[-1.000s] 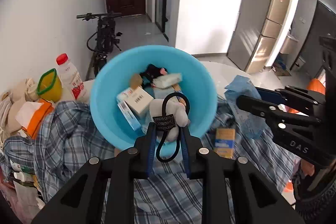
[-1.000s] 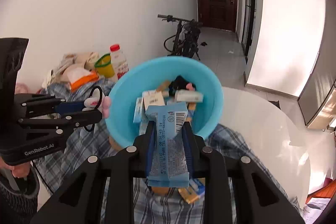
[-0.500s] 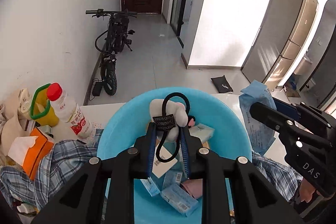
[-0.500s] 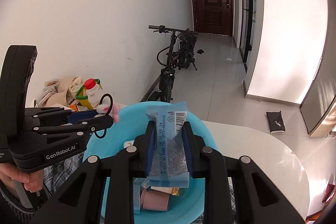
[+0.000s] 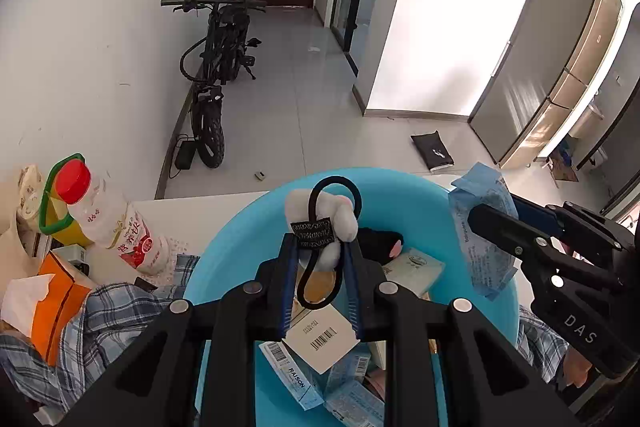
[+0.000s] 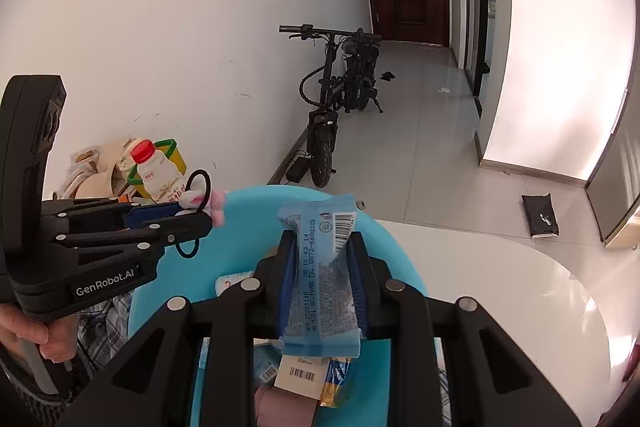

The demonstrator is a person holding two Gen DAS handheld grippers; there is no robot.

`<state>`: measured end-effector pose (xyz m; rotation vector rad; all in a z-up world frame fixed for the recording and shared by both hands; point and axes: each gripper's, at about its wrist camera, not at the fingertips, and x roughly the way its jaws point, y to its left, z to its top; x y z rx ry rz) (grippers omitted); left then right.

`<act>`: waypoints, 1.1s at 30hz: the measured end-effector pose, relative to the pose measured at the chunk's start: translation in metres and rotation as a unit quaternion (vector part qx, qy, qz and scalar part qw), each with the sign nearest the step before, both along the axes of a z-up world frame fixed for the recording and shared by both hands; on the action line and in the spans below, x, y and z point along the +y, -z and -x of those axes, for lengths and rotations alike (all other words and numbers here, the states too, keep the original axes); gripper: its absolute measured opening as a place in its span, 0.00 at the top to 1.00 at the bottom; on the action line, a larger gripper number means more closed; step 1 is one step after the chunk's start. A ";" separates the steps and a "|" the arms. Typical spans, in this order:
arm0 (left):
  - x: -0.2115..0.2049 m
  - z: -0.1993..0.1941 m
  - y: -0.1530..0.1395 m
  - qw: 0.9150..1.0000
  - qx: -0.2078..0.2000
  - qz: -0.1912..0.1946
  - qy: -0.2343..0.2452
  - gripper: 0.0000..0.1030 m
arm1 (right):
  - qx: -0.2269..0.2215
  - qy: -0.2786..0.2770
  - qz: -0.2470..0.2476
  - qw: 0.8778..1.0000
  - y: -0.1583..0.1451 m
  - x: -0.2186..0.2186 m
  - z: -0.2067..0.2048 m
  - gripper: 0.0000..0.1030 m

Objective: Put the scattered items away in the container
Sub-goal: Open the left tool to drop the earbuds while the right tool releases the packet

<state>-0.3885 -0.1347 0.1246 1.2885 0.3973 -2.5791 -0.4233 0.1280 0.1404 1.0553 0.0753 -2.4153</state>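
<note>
A light blue basin (image 5: 400,195) holds several small boxes and packets; it also shows in the right wrist view (image 6: 400,251). My left gripper (image 5: 320,251) is shut on a white plush toy with a black hair loop (image 5: 320,211), held above the basin's inside. It shows from the side in the right wrist view (image 6: 196,219). My right gripper (image 6: 322,247) is shut on a blue wipes packet (image 6: 320,283), also above the basin. The packet and gripper show in the left wrist view at the right (image 5: 480,227).
A checked cloth (image 5: 100,319) lies under the basin on a white table (image 6: 500,287). A red-capped bottle (image 5: 108,219), a yellow cup with a green rim (image 5: 60,211) and an orange tissue pack (image 5: 52,299) stand at the left. A bicycle (image 5: 216,67) leans on the wall behind.
Both grippers have moved forward and over the basin with their loads still held. The basin now lies under and close in front of both cameras.
</note>
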 end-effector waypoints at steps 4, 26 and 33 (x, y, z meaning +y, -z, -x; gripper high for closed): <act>0.006 -0.002 0.001 1.000 -0.002 0.012 0.005 0.77 | 0.002 -0.005 -0.005 1.000 0.001 -0.004 -0.002 0.77; -0.024 0.008 0.094 0.996 -0.073 -0.049 -0.012 0.77 | -0.035 -0.011 -0.031 0.999 0.041 -0.011 0.010 0.77; -0.025 0.005 0.092 0.997 -0.059 -0.053 -0.019 0.49 | -0.036 -0.011 -0.032 0.999 0.042 -0.012 0.010 0.77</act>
